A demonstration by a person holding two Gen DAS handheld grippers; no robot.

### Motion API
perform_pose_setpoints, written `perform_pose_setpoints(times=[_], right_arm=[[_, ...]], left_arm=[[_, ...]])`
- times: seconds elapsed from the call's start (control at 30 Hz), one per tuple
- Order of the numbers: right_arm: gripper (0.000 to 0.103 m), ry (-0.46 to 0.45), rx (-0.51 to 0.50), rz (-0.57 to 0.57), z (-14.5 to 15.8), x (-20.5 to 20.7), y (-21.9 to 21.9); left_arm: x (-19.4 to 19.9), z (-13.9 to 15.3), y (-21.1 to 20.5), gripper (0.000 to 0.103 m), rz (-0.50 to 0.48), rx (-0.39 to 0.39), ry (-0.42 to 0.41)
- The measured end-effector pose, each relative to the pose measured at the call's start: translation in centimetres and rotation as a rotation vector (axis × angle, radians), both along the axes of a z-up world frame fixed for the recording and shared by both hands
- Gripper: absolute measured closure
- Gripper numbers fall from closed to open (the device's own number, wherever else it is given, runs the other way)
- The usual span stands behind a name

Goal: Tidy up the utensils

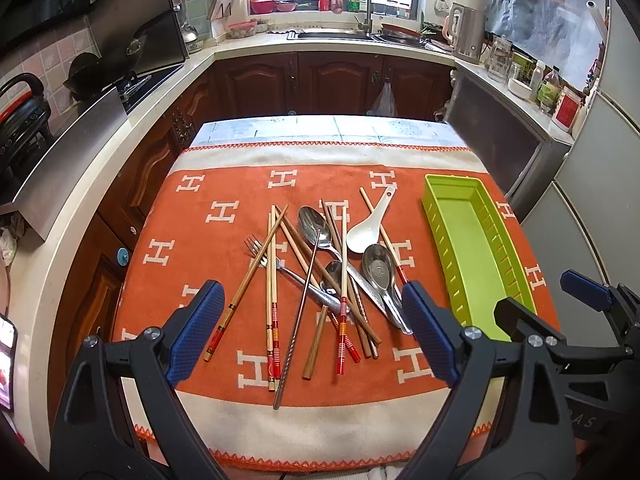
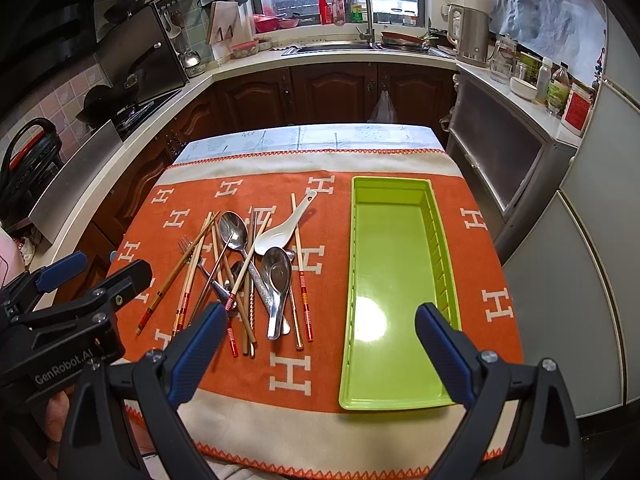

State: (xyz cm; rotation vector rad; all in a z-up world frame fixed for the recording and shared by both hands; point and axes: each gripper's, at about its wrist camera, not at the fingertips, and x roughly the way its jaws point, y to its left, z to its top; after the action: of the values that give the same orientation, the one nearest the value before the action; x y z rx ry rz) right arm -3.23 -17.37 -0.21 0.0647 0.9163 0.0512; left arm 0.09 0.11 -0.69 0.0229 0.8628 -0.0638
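A pile of utensils lies on the orange towel (image 1: pixel 192 240): several wooden chopsticks (image 1: pixel 272 280), a metal fork (image 1: pixel 256 250), steel spoons (image 1: pixel 316 224) and a white ceramic spoon (image 1: pixel 366 232). The pile also shows in the right wrist view (image 2: pixel 248 272). A green plastic tray (image 1: pixel 472 256), empty, lies to the right of the pile (image 2: pixel 392 280). My left gripper (image 1: pixel 312 308) is open, above the near end of the pile. My right gripper (image 2: pixel 320 332) is open, above the tray's near left edge. Neither holds anything.
The towel covers a small table (image 2: pixel 248 138) in a kitchen. Counters with a stove (image 1: pixel 132 80), a sink (image 1: pixel 336 34) and a kettle (image 1: pixel 466 32) ring it. A fridge (image 2: pixel 600 200) stands at the right. A steel cabinet (image 2: pixel 500 152) stands by the table's far right corner.
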Motion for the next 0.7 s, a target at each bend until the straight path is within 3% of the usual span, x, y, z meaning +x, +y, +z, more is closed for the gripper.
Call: perform_pose_setpoints(times=[0.7], right_arm=[[0.008,0.010,0.015,0.002,-0.19,-0.43,0.36]], left_arm=[[-0.12,0.01,0.16,0.014,-0.003,0.000,0.011]])
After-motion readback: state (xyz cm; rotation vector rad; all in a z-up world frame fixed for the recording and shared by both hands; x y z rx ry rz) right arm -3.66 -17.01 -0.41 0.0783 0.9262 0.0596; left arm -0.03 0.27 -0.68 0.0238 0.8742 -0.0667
